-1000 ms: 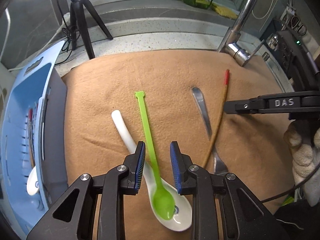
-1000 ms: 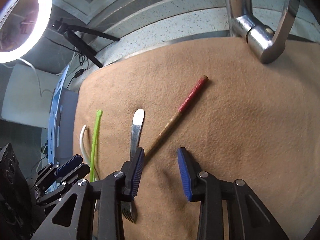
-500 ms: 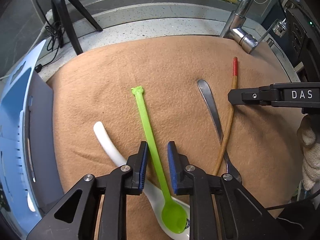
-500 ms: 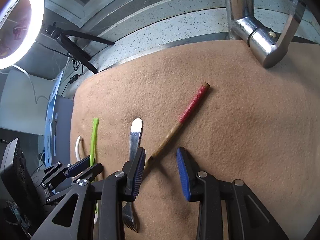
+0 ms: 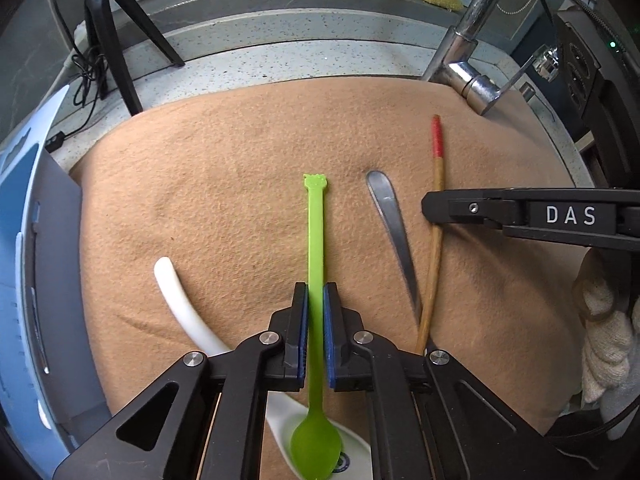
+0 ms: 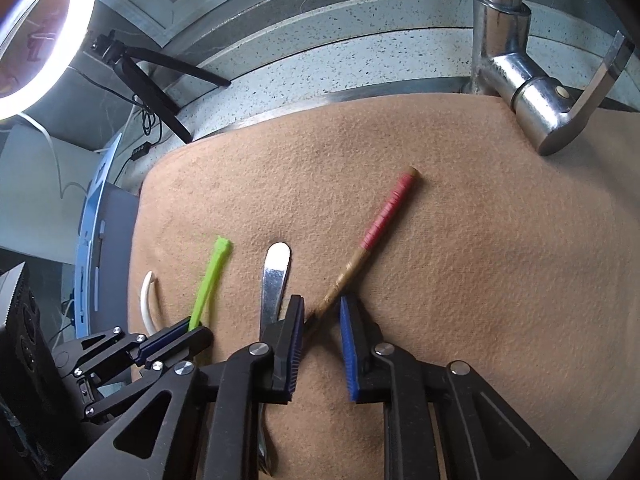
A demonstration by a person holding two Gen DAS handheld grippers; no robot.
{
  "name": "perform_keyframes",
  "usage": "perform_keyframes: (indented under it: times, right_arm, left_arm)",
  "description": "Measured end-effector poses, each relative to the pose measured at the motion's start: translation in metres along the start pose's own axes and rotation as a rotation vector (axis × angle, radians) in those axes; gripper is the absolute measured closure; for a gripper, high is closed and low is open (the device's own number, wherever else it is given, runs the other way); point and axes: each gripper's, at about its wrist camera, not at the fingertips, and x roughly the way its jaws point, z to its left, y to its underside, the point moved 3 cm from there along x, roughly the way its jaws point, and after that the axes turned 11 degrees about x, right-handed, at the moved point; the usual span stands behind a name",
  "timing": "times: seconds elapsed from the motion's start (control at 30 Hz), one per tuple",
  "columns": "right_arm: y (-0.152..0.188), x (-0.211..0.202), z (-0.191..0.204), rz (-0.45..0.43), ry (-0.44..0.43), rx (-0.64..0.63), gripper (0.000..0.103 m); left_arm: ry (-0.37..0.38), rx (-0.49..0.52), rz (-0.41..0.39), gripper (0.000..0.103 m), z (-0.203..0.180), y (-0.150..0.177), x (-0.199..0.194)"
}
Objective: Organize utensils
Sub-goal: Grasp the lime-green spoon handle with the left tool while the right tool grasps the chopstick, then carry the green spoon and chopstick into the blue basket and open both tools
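Note:
On a tan cloth (image 5: 200,200) lie a green plastic spoon (image 5: 314,240), a white ceramic spoon (image 5: 180,300), a metal fork (image 5: 392,232) and a wooden chopstick (image 5: 436,240) with a red end. The green spoon's bowl rests in the white spoon's bowl. My left gripper (image 5: 315,292) is shut on the green spoon's handle, low over the cloth. In the right wrist view my right gripper (image 6: 320,304) is closing, with a gap still between its jaws. The chopstick's (image 6: 384,216) lower end lies in that gap, close to the left pad. The fork (image 6: 274,276) runs under the left jaw.
A blue dish rack (image 5: 16,240) holding a few utensils stands at the cloth's left edge. A chrome faucet (image 5: 464,60) rises at the back right, a black tripod (image 5: 108,32) at the back left. A gloved hand (image 5: 600,320) holds the right gripper.
My left jaws have come together on the green spoon's handle after sinking slightly toward the cloth. My right jaws have narrowed around the chopstick's lower end.

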Motion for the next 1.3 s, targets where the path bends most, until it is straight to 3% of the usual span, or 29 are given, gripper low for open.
perform_keyframes:
  times: [0.23, 0.53, 0.8, 1.3]
  right_arm:
    - [0.004, -0.014, -0.003, 0.008, -0.103, 0.063, 0.093]
    - [0.004, -0.063, 0.027, -0.086, -0.166, 0.014, 0.097]
    - [0.004, -0.088, 0.075, -0.142, -0.213, -0.053, 0.097]
    - [0.028, -0.075, 0.170, -0.108, -0.289, -0.169, 0.097]
  left_arm:
    - [0.044, -0.034, -0.075, 0.097, 0.000, -0.002, -0.021]
    - [0.072, -0.041, -0.200, 0.097, 0.016, 0.002, -0.067]
    - [0.027, -0.087, -0.273, 0.097, 0.053, 0.020, -0.107]
    - [-0.068, -0.213, -0.318, 0.097, 0.148, 0.071, -0.145]
